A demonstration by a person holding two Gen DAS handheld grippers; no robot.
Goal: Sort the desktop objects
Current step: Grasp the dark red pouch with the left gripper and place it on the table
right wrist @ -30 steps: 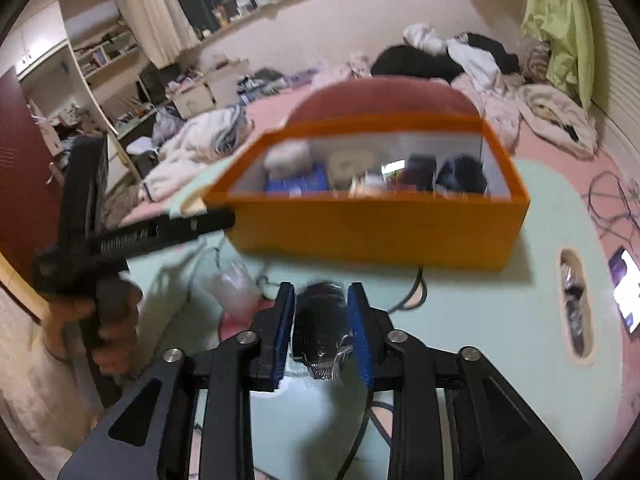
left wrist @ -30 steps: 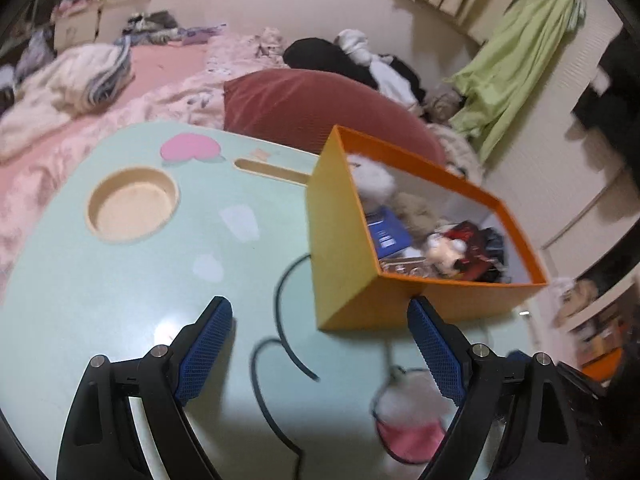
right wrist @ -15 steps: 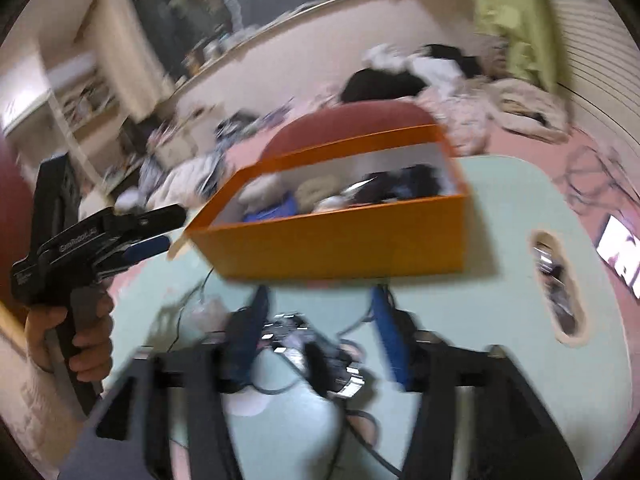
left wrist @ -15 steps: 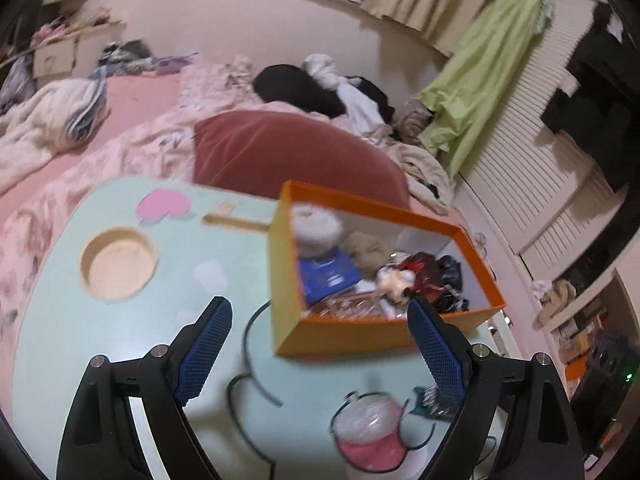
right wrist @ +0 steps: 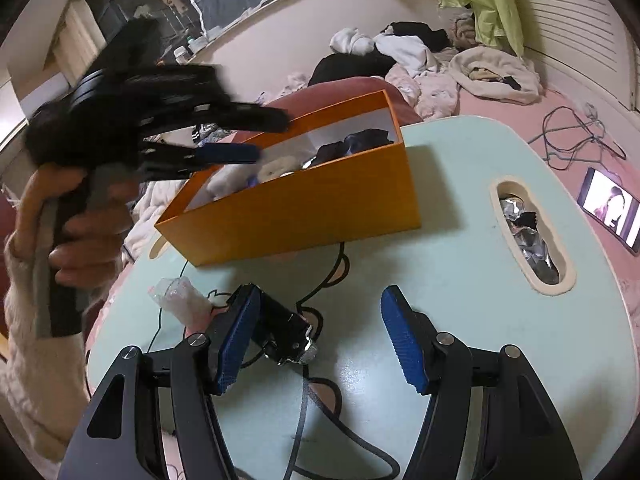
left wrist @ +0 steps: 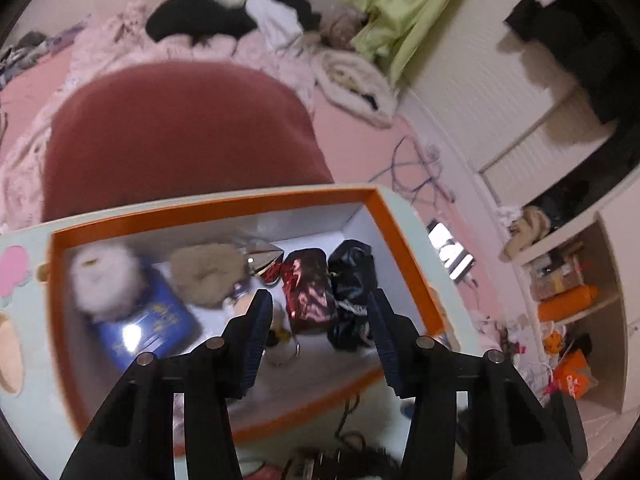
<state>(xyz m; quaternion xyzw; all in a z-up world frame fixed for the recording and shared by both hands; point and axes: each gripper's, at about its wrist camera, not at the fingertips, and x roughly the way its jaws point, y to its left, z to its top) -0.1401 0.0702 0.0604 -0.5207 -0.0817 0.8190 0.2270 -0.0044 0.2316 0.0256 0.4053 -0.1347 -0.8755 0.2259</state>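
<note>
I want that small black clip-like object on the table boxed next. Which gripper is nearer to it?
Right. The right gripper straddles the small black clip-like object, jaws apart, one pad beside it. The left gripper, jaws closing on nothing, hangs over the orange box.

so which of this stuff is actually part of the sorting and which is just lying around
Part of the job:
- orange box, already holding small items
- black clip on the table, inside the open right gripper
- crumpled plastic wrapper on the table
- left gripper over the box, jaws closing, nothing between them

Just lying about:
- red cushion
- phone
- clothes pile
- cable
</note>
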